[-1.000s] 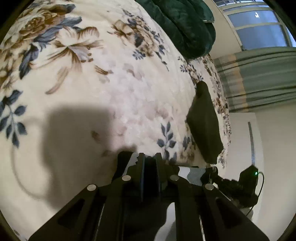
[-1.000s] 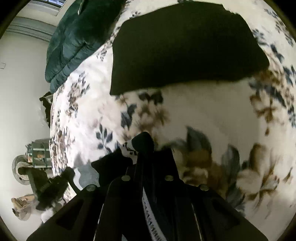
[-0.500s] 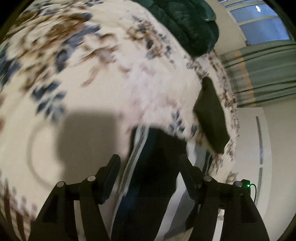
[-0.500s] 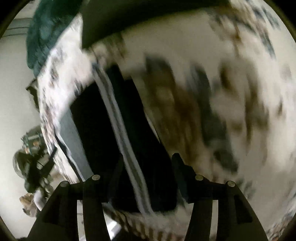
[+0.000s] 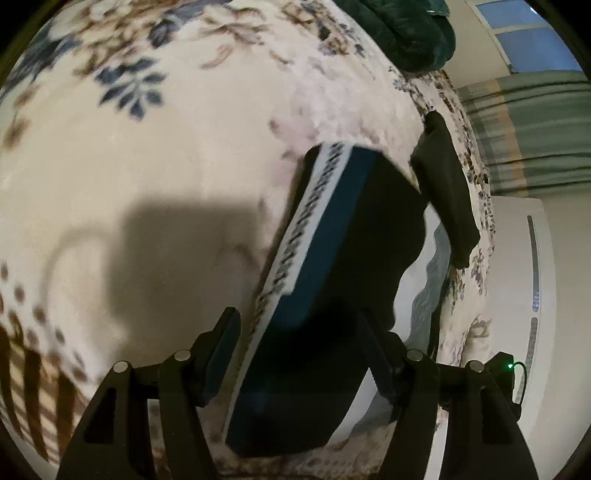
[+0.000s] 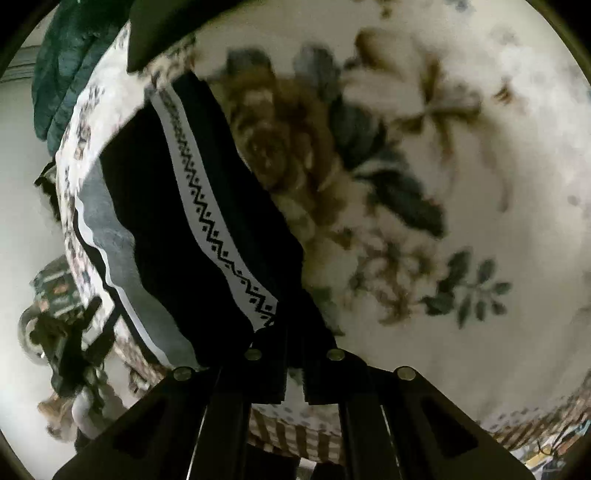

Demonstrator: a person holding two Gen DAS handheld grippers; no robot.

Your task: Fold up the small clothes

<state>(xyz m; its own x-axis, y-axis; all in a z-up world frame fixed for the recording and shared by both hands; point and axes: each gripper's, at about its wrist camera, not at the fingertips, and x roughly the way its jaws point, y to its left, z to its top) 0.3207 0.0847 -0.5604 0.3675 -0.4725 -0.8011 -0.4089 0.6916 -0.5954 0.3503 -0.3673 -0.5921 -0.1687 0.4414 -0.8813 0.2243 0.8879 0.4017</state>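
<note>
A small dark garment (image 5: 343, 266) with a white patterned band and a blue stripe lies flat on the floral bedspread (image 5: 147, 184). My left gripper (image 5: 306, 354) is open, its fingers straddling the garment's near end without holding it. In the right wrist view the same garment (image 6: 184, 229) lies to the left, with its zigzag band and a grey panel showing. My right gripper (image 6: 293, 369) is shut, its tips at the garment's near corner; a grip on the cloth cannot be made out. A folded black garment (image 5: 447, 199) lies further along the bed.
A dark green blanket (image 5: 406, 33) is bunched at the far end of the bed, also in the right wrist view (image 6: 62, 74). A white cabinet (image 5: 524, 295) and curtains stand beyond the bed edge. The other gripper (image 6: 66, 343) shows at lower left.
Both grippers let go of the garment, which now lies spread on the bed. The left gripper opened and stays open. The right gripper opened, then shut again at the garment's corner.
</note>
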